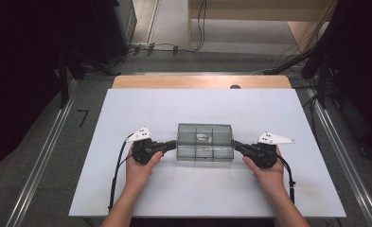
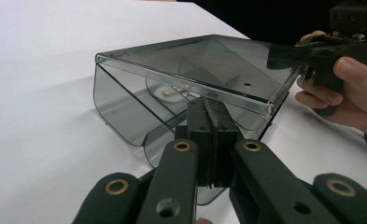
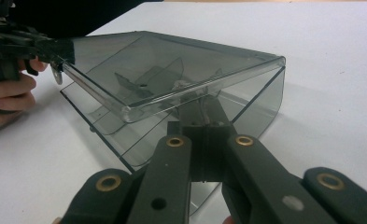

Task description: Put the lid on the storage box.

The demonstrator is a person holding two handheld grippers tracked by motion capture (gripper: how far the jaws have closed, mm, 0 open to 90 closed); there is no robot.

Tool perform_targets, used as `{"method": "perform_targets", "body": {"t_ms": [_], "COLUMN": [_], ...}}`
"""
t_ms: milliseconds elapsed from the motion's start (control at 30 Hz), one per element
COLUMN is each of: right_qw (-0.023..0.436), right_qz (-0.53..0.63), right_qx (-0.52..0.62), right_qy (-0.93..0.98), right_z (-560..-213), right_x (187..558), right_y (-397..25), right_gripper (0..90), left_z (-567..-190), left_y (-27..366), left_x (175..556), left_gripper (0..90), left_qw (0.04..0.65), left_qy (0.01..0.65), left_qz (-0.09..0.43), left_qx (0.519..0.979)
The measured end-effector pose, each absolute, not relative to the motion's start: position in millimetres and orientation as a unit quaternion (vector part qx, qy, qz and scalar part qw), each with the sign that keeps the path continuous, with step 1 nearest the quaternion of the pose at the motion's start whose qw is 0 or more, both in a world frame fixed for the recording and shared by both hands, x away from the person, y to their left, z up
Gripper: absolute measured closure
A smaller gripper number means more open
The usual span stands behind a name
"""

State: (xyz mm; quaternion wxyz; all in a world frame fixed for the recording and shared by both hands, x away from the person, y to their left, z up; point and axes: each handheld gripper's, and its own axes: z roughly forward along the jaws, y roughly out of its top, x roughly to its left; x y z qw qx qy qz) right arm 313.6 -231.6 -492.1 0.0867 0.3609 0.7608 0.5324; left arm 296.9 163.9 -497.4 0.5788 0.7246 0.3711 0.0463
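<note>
Your left tongs (image 1: 173,144) and right tongs (image 1: 234,144) pinch opposite ends of the smoky plastic box (image 1: 205,142) mid-worktop (image 1: 141,106), seemingly by its lid edge: lift both ends evenly so the small piece inside (image 1: 203,138) stays put.

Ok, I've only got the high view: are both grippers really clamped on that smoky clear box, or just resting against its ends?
Observer: In the left gripper view the left gripper has its jaws pressed together on the box at its end wall, just under the lid rim.
Operator: And the other side?
Observer: The right gripper view shows the right gripper pinched shut on the opposite end wall, also just below the rim.
</note>
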Motion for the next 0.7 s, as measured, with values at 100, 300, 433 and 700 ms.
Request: {"method": "perform_targets", "body": {"t_ms": [100,300,433,700], "right_qw": [0.086,0.083,0.081,0.087], "right_qz": [0.532,0.533,0.533,0.525], "right_qx": [0.360,0.359,0.359,0.356], "right_qy": [0.761,0.762,0.762,0.768], "right_z": [-493,-496,-496,-498], "right_x": [312,307,304,297], "right_y": [-232,-232,-232,-232], "right_gripper": [88.1,88.1,88.2,88.2], "left_z": [-498,-502,-504,-504], "left_y": [165,165,164,165], "left_x": [294,287,283,275], "left_gripper": [89.1,89.2,89.1,89.2], "left_qw": [0.578,0.577,0.574,0.570], "left_qy": [0.371,0.369,0.366,0.362], "left_qz": [0.047,0.047,0.048,0.051], "left_qx": [0.726,0.727,0.730,0.735]}}
